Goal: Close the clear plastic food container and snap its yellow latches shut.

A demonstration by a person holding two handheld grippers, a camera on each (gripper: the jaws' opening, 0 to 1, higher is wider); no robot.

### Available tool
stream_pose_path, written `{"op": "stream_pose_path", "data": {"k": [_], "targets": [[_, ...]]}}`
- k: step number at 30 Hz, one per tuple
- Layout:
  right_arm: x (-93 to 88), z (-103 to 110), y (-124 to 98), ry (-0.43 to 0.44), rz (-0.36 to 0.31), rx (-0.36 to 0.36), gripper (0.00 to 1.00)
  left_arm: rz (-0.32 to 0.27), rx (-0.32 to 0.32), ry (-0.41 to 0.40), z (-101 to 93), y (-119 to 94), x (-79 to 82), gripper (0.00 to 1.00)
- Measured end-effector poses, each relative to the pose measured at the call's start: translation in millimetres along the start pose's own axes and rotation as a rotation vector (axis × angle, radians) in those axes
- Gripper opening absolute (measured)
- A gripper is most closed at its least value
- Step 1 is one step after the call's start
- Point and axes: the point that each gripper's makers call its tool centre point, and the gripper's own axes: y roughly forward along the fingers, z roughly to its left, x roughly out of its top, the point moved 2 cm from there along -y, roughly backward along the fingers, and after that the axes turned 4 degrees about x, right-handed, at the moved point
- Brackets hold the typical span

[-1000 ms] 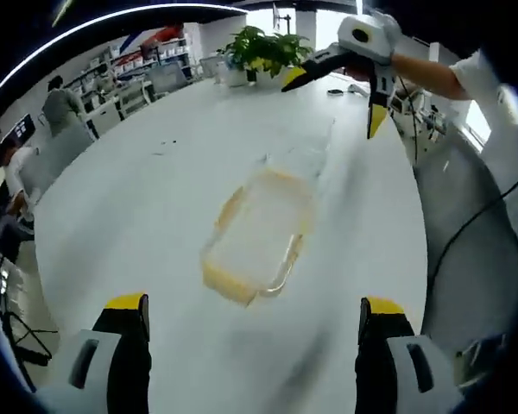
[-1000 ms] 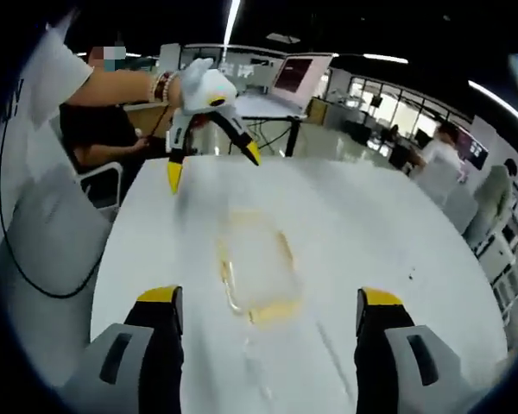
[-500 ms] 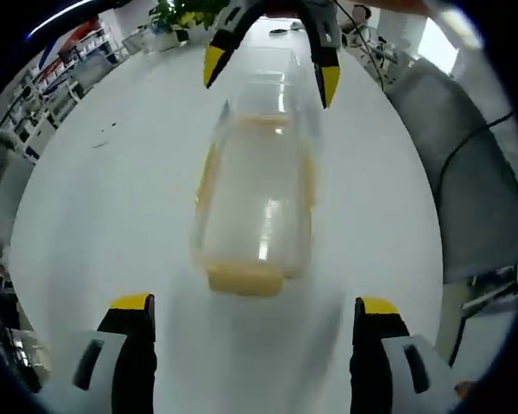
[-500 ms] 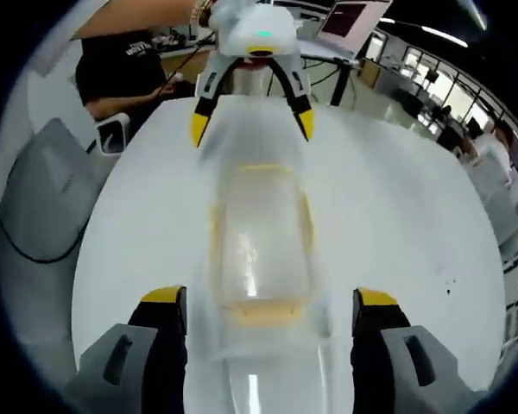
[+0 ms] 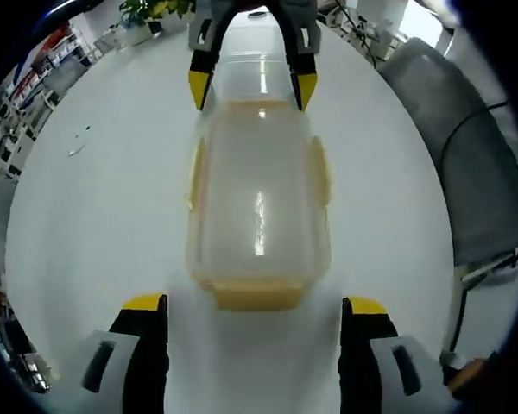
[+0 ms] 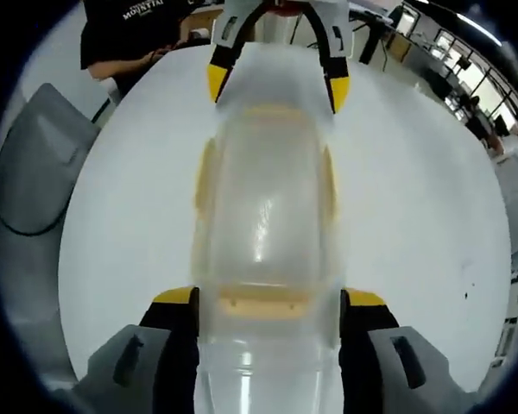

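A clear plastic container (image 5: pixel 259 207) with yellow latches (image 5: pixel 254 295) lies lengthwise on the white table (image 5: pixel 95 198), between my two grippers. My left gripper (image 5: pixel 255 315) is open, its jaws just short of the container's near end. Facing it, my right gripper (image 5: pixel 253 86) straddles the clear lid (image 5: pixel 259 65) at the far end. In the right gripper view, the container (image 6: pixel 266 198) runs up the middle and the lid (image 6: pixel 268 371) lies between the open jaws of my right gripper (image 6: pixel 269 304). The left gripper (image 6: pixel 278 86) stands open at the far end.
A grey chair (image 5: pixel 466 172) stands at the table's edge, also seen as the chair (image 6: pixel 43 164) in the right gripper view. A person in a black shirt (image 6: pixel 129 34) sits behind the table. A potted plant (image 5: pixel 147 9) stands at the far end.
Both grippers have closed in on the container from opposite ends. The right gripper's jaws now straddle the lid, and the left gripper's jaws are nearer the container's end.
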Motion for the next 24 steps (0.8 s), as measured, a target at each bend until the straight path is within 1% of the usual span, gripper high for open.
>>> {"op": "stream_pose_path", "data": {"k": [3, 6, 9, 10, 11, 12, 13, 15, 16, 18, 20, 21, 24], "targets": [[-3.7, 1.0, 3.4, -0.006, 0.025, 0.014, 0.57, -0.011, -0.007, -0.026, 2.5, 1.2, 1.6, 0.74], [-3.6, 1.0, 3.2, 0.004, 0.025, 0.024, 0.55, -0.016, -0.010, -0.030, 2.9, 1.4, 2.1, 0.65], [-3.0, 1.5, 3.6, 0.009, 0.027, 0.032, 0.51, -0.009, -0.029, -0.045, 1.3, 3.1, 0.5, 0.55], [-3.1, 1.6, 3.7, 0.011, 0.027, 0.034, 0.48, -0.015, -0.032, -0.047, 0.8, 4.1, 1.4, 0.53], [-3.1, 1.8, 3.8, 0.016, 0.025, 0.037, 0.44, -0.018, -0.034, -0.045, 0.0, 5.3, 2.2, 0.53], [-3.3, 2.7, 4.2, 0.028, 0.025, 0.045, 0.43, -0.008, -0.033, -0.024, 0.4, 6.1, 1.0, 0.52], [-3.0, 2.2, 4.3, 0.025, 0.023, 0.039, 0.42, -0.008, -0.028, -0.021, 1.1, 7.3, 1.2, 0.50], [-2.8, 3.8, 4.6, 0.031, 0.024, 0.037, 0.39, -0.006, -0.009, 0.019, 4.1, 8.0, 0.9, 0.46], [-3.1, 5.5, 5.1, 0.023, 0.028, 0.039, 0.38, -0.007, -0.020, -0.001, 1.8, 8.0, 0.6, 0.46], [-3.6, 5.6, 5.4, 0.031, 0.029, 0.036, 0.38, -0.013, -0.017, -0.022, 1.6, 8.0, -0.9, 0.44], [-3.8, 4.7, 5.2, 0.058, 0.026, 0.029, 0.38, -0.013, -0.016, -0.036, 3.1, 6.4, -4.2, 0.35], [-3.4, 4.6, 5.0, 0.059, 0.025, 0.031, 0.38, -0.031, -0.009, -0.051, 3.9, 7.6, -3.5, 0.35], [-3.0, 4.5, 5.0, 0.056, 0.030, 0.028, 0.37, -0.029, -0.008, -0.045, 3.0, 7.5, -3.6, 0.34]]}}
